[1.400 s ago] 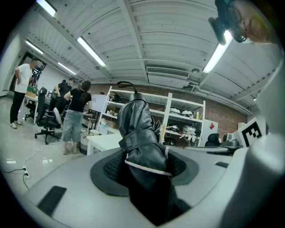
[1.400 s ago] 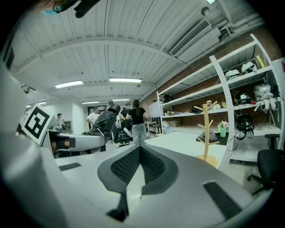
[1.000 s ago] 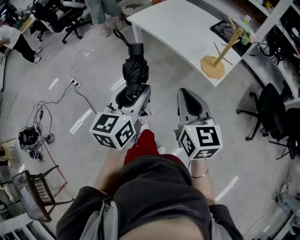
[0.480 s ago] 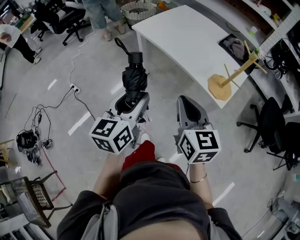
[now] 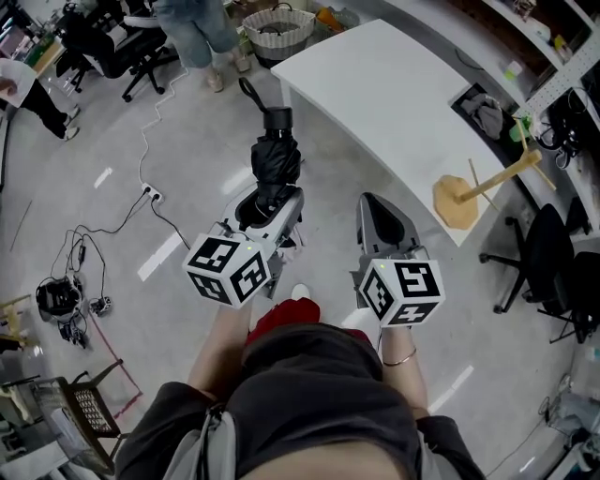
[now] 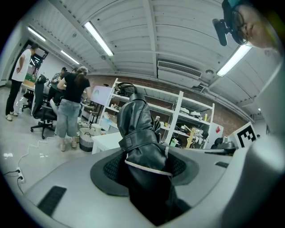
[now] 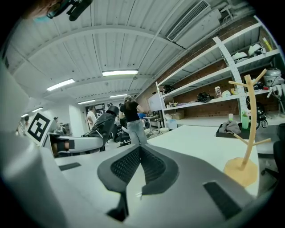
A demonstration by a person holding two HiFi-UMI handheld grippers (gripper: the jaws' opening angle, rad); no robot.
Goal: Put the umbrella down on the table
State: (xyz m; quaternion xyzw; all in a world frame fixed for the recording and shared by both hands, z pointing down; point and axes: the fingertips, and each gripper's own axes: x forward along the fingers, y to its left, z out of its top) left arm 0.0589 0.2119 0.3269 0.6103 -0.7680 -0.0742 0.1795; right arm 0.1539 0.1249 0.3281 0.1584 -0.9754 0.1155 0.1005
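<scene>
Fingers (image 6: 108, 173) of the left gripper (image 5: 269, 199) are clamped on the lower part of the umbrella (image 5: 275, 157), one dark ribbed pad on each side of it. Those of the right gripper (image 5: 372, 202) are pressed together with nothing between them.

On the white table (image 5: 375, 75), towards its right side, a black tray (image 5: 466, 97) holds a crumpled grey cloth (image 5: 487, 114). A round woven basket (image 5: 277, 28) stands on the floor just past the table's far end; what lies in it cannot be made out.

Black all over, the umbrella is folded short and bundled. A strap is wrapped round its glossy cloth, and a thin pale line runs across the cloth below the strap. At its far end sit a stubby handle (image 5: 277, 118) and a wrist loop (image 5: 248, 92). It sticks out forward from the left gripper, in the air above the grey floor. It is beside the table's near corner and does not touch the table.
</scene>
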